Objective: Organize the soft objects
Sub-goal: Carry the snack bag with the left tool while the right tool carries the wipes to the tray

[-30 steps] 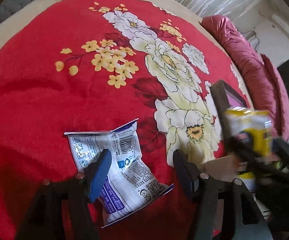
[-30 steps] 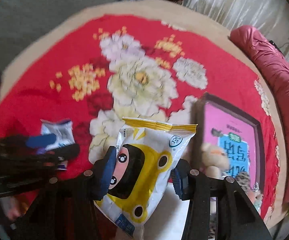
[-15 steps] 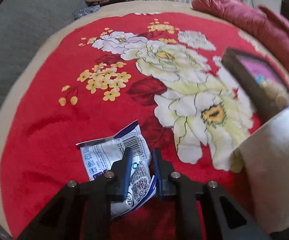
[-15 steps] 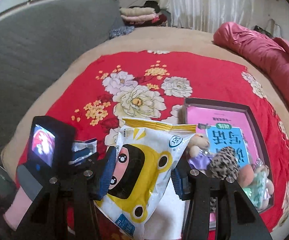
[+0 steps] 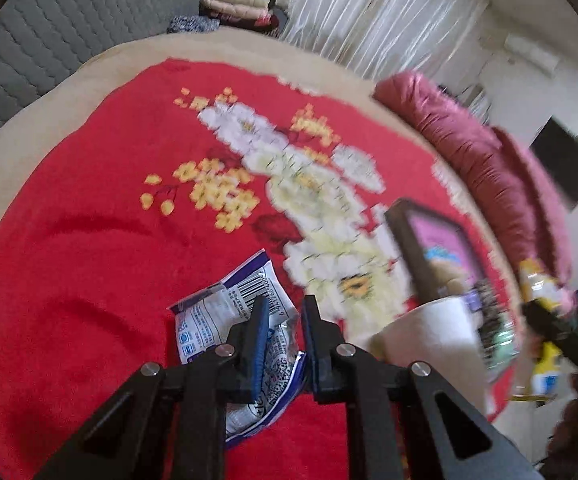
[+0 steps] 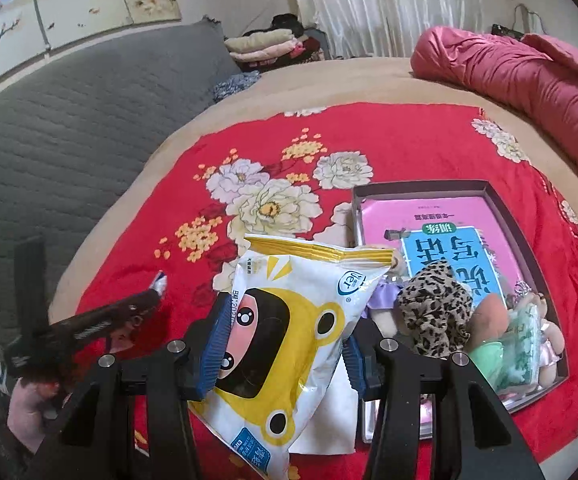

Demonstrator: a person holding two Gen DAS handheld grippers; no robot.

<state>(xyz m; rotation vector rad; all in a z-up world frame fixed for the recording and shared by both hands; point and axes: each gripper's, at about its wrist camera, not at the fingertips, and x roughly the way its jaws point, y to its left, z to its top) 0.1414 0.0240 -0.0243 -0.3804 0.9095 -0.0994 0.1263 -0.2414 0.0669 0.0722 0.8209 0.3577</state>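
- Two snack packets are in my grippers, one each, above the red floral blanket [image 6: 409,148].
- My left gripper [image 5: 283,320] has its blue-padded fingers [image 5: 260,332] pinched on the crumpled white-and-purple snack packet [image 5: 225,312]; most of the packet spreads left of and below the fingers, over the blanket's near edge.
- My right gripper [image 6: 285,340] is clamped across the middle of the yellow-and-white snack bag [image 6: 289,320], its sealed top poking forward past the fingertips.
- Just right of that bag I see the dark tray [image 6: 421,189] near the blanket's right edge, holding a pink book [image 6: 449,220], a leopard-print plush [image 6: 435,308] and a green packet [image 6: 521,344] at its near end.
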